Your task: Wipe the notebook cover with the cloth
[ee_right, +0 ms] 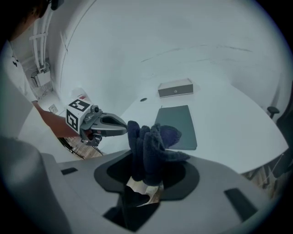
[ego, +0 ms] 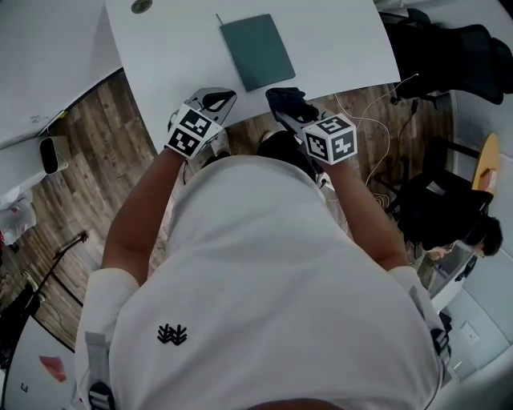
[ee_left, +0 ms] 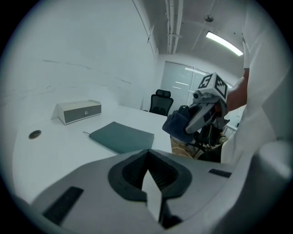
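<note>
On the white worktop (ego: 345,40), toward its far side, one low grey box (ee_left: 78,111), closed at the front, contents not visible. Nearer, one teal notebook (ego: 257,50), lying flat and shut, with a thin strand poking out at one corner. Off to the left of both, one small round grommet (ego: 141,6) set in the surface.

At the worktop's near edge, two grippers side by side, each with its marker cube. In the right gripper (ego: 282,100), jaws clenched on one dark-blue cloth (ee_right: 153,141), bunched and standing up out of the grasp, a pale scrap showing at its base. In the left gripper (ego: 218,99), jaws pressed together with nothing between.

Cloth short of the notebook, not touching it. Past the worktop, a black office chair (ee_left: 161,101).
</note>
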The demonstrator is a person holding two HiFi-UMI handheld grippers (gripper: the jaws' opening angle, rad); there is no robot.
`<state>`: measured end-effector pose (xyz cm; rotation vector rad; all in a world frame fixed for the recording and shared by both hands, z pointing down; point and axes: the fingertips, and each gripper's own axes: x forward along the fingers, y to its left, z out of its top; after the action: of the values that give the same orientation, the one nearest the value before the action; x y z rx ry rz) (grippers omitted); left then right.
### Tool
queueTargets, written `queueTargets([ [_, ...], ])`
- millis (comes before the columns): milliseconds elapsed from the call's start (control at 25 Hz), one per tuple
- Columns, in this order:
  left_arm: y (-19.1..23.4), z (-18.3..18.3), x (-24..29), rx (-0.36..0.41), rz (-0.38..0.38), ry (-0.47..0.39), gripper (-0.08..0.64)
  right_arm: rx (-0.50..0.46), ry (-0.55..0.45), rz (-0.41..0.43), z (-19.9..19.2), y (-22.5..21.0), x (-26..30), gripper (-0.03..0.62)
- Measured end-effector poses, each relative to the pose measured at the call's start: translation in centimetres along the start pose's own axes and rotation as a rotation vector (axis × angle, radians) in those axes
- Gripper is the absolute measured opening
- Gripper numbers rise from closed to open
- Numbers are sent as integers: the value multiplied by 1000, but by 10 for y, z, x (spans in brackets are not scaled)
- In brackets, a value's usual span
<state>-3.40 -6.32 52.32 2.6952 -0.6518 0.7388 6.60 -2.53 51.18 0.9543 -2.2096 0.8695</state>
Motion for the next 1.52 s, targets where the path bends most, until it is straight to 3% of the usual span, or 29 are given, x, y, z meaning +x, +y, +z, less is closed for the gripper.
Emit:
queueTargets([
  [520, 12, -26, 58, 70, -48, 124, 6, -3, 77, 10, 26, -23, 65, 158],
  [760, 6, -27, 65, 159, -60, 166, 6, -27, 106, 42, 30, -15, 86, 158],
  [960, -4, -39, 70, 260, -63, 260, 6, -33, 139, 54, 25, -14, 99, 158],
  [1240, -7, -41, 71, 282, -66, 267, 6, -23, 159, 63, 24, -20, 99, 158],
  [1520, -7, -42, 71, 279, -78, 276, 6, -13, 176, 14, 26, -48, 89, 158],
])
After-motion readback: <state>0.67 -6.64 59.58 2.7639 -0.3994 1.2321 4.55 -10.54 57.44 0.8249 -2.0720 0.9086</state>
